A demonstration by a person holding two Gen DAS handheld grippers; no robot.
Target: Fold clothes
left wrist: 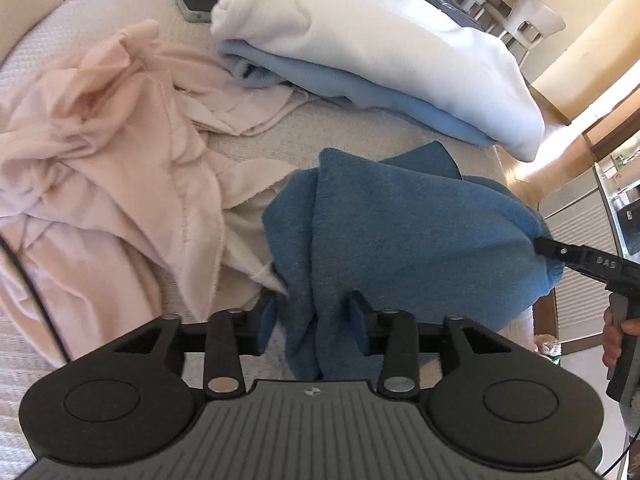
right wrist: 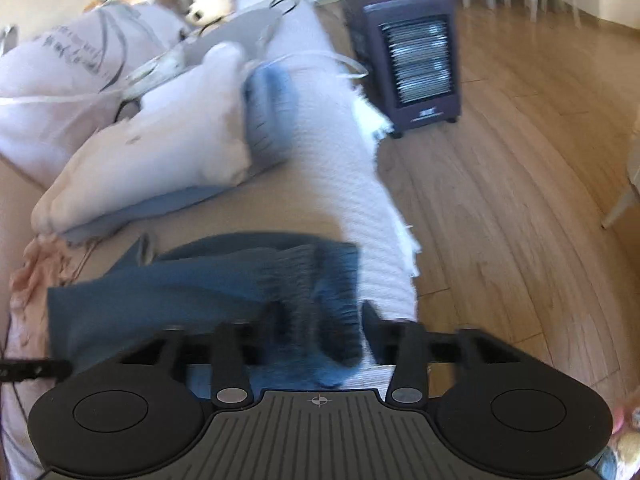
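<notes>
A dark blue fleece garment (left wrist: pixel 404 236) lies bunched on the beige sofa cover (left wrist: pixel 280 148). My left gripper (left wrist: pixel 314 312) has its fingers on either side of a fold of the garment's near edge and grips it. My right gripper (left wrist: pixel 576 258) reaches in from the right and holds the garment's right end. In the right wrist view, which is blurred, the blue garment (right wrist: pixel 192 292) runs between my right gripper's (right wrist: pixel 320 332) fingers. A crumpled pink garment (left wrist: pixel 104 152) lies to the left.
A folded stack of a white piece (left wrist: pixel 380 52) on a light blue piece (left wrist: pixel 360 100) sits at the back. A phone (left wrist: pixel 196 0) lies beyond it. A dark space heater (right wrist: pixel 412 56) stands on the wooden floor (right wrist: pixel 520 220) past the sofa edge. Pillows (right wrist: pixel 80 80) lie at the far end.
</notes>
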